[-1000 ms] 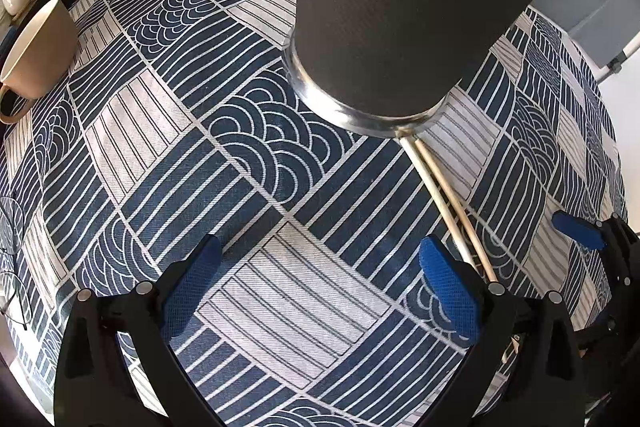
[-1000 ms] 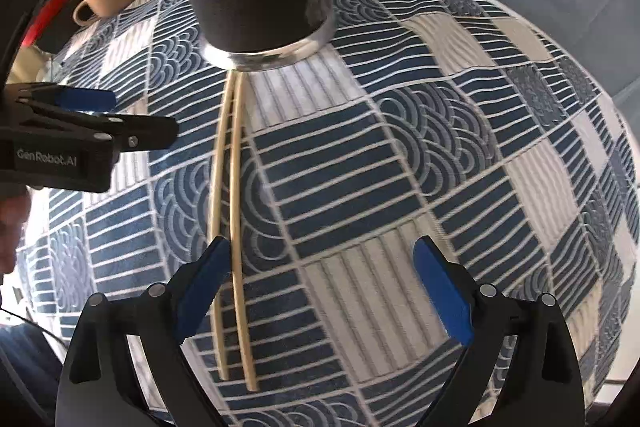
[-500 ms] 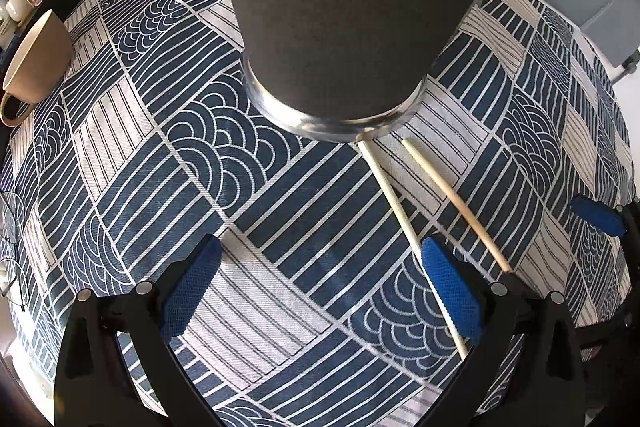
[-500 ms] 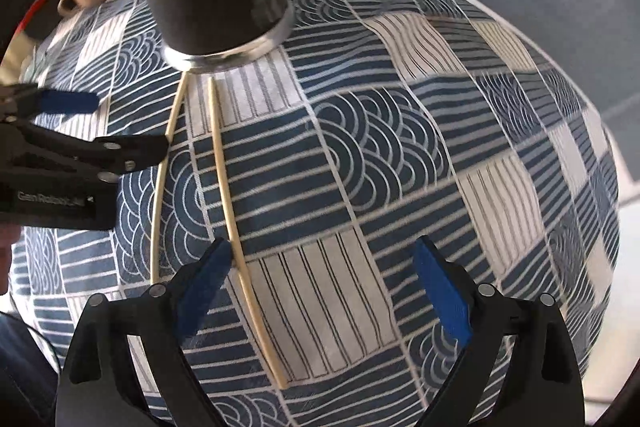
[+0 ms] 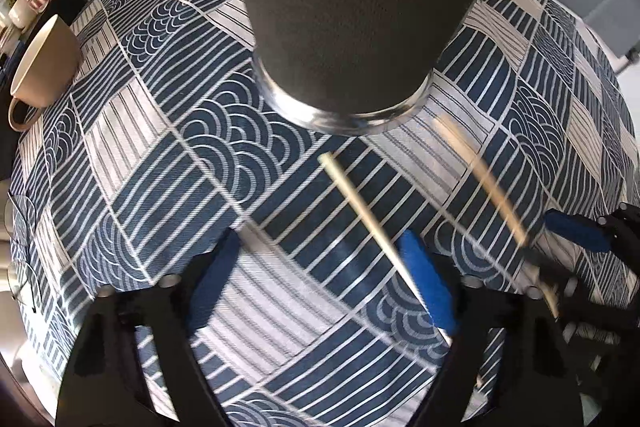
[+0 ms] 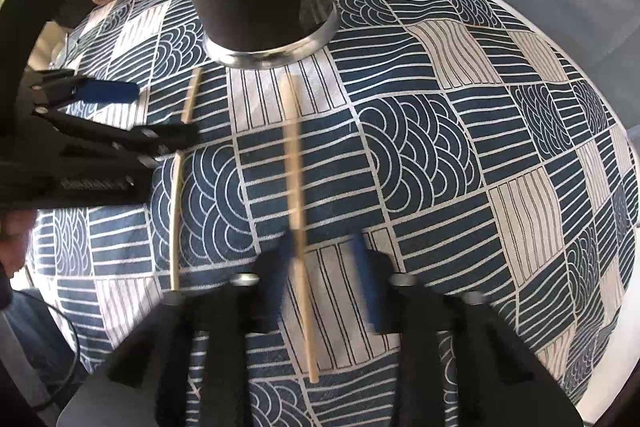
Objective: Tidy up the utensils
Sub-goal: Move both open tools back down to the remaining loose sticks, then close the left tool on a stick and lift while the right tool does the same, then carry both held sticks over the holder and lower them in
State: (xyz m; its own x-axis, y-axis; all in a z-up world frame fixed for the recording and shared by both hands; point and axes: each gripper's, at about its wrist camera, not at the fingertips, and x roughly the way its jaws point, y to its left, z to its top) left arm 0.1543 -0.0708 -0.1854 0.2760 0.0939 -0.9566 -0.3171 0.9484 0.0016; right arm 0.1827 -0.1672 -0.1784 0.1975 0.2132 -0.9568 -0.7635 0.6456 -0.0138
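The right hand-held gripper point(image 6: 322, 261) points steeply down at the bench point(image 6: 500, 147), its jaws closing with one chopstick point(image 6: 294, 163) between the blue pads, not yet pinched. The left hand-held gripper point(image 5: 320, 259) is also closing, spread wide, the other chopstick point(image 5: 360, 205) lying against its right pad. Both sticks lie just before the dark cylindrical holder point(image 5: 352, 7); a beige cup point(image 5: 44, 61) stands far left
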